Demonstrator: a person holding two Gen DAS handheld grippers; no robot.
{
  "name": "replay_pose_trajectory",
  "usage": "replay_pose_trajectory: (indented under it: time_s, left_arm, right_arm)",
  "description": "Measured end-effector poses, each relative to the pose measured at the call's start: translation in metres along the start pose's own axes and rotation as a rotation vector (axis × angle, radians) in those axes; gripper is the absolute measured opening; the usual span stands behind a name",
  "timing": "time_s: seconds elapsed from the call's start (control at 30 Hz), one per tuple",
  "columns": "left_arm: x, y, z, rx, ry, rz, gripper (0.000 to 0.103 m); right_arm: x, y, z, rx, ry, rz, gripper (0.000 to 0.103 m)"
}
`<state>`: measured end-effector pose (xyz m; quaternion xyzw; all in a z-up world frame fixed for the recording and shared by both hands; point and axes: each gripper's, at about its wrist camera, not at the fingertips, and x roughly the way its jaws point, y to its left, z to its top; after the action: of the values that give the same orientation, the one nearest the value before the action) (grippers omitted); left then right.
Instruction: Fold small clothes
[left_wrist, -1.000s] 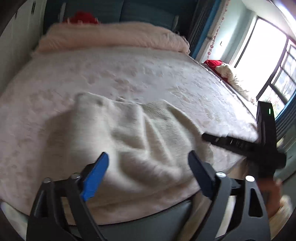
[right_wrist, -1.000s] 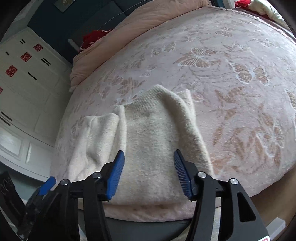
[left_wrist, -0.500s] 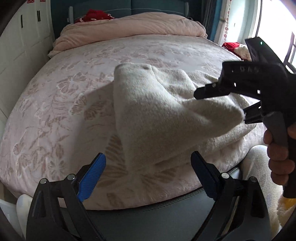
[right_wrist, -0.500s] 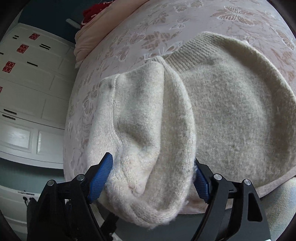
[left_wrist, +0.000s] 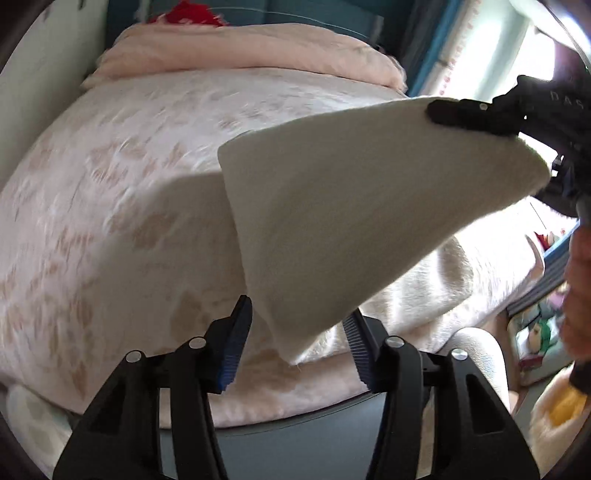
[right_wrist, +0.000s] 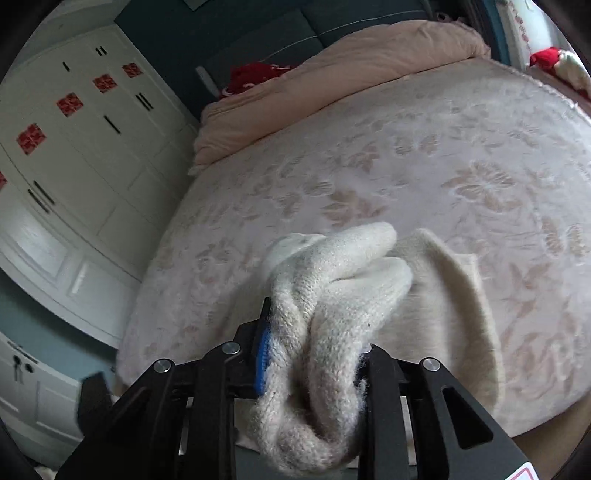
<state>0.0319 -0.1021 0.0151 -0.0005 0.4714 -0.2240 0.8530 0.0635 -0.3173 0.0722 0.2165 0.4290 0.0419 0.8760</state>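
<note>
My right gripper (right_wrist: 310, 369) jaws are closing on a bunched edge of the cream knitted woollen sweater (left_wrist: 354, 221), lifting it off the pink floral bed (left_wrist: 110, 221). My left gripper (left_wrist: 295, 343) jaws are closing around its hanging corner, not yet pinching. If they miss, the fold could sag crooked.

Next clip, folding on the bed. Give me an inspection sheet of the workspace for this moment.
Surface: bed cover, pink with a floral pattern.
Job's things: cream knit garment, one end lifted off the bed.
Clutter: folded pink quilt and red fabric at the head.
Grippers: right gripper closing on a bunched garment edge; left gripper closing around a hanging corner, pads not yet touching.
Cables: nothing seen.
Surroundings: white wardrobe, bright window.
</note>
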Motion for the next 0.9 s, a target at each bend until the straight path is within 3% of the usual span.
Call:
replay_pose_trajectory:
  time_s: [0.1,0.13,0.17,0.23,0.43,0.53,0.6,0.63,0.67,0.7,0.8,0.9]
  left_arm:
    - [0.014,-0.016,0.000,0.004,0.067,-0.017,0.049]
    - [0.016,-0.019,-0.001,-0.006,0.089,-0.040,0.050]
    - [0.016,-0.020,-0.002,-0.013,0.099,-0.053,0.053]
    - [0.011,-0.022,-0.005,0.000,0.090,-0.032,0.057]
    - [0.007,-0.015,-0.008,0.063,0.080,0.095,0.060]
    - [0.002,-0.004,-0.007,-0.003,0.092,0.056,0.060]
    - [-0.002,0.002,-0.005,-0.040,0.094,0.047,0.063]
    - [-0.003,0.003,-0.003,-0.052,0.092,0.043,0.065]
    - [-0.005,0.003,-0.003,-0.057,0.087,0.045,0.065]
    - [-0.005,0.003,-0.001,-0.056,0.083,0.051,0.065]
    - [-0.006,-0.001,0.004,-0.045,0.078,0.057,0.066]
    - [-0.007,-0.003,0.005,-0.034,0.073,0.056,0.067]
  right_arm:
    - [0.046,-0.072,-0.029,0.087,0.149,-0.155,0.025]
    - [0.058,-0.088,-0.041,0.137,0.197,-0.147,0.026]
    - [0.063,-0.102,-0.053,0.202,0.217,-0.082,0.026]
    - [0.055,-0.106,-0.061,0.260,0.179,0.006,0.032]
    - [0.058,-0.093,-0.038,0.255,0.160,0.038,0.057]
    - [0.069,-0.091,-0.017,0.234,0.160,0.090,0.069]
    - [0.079,-0.096,-0.013,0.229,0.188,0.082,0.070]
    - [0.085,-0.092,-0.009,0.219,0.194,0.071,0.067]
    - [0.089,-0.090,-0.006,0.201,0.185,0.046,0.058]
    - [0.085,-0.080,0.000,0.153,0.163,0.003,0.016]
    - [0.040,-0.059,0.014,0.098,0.013,0.048,0.014]
    - [-0.001,-0.048,0.013,0.031,-0.118,0.002,0.014]
